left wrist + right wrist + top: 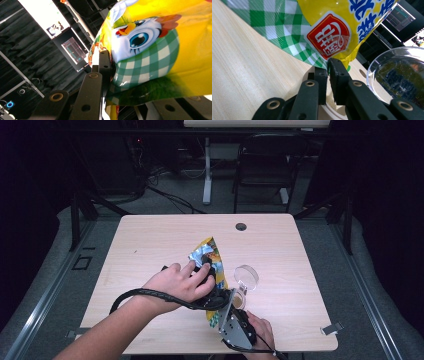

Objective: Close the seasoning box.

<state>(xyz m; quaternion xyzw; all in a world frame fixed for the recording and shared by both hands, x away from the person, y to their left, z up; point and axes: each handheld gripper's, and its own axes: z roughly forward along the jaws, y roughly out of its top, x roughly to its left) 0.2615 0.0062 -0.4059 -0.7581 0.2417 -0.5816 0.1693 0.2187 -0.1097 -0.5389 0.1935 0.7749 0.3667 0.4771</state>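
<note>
Centrally, toward the near edge of the table [150, 235], the yellow snack bag [212, 251] stands held between both tools: the left gripper [210, 279] is clamped on its upper part, the right gripper [328, 65] pinches its lower corner. A clear glass bowl [247, 275] sits just right of the bag. Far, left and right edges lie open. The left gripper view adds a cartoon face and green check print; the right gripper view, a red logo.
</note>
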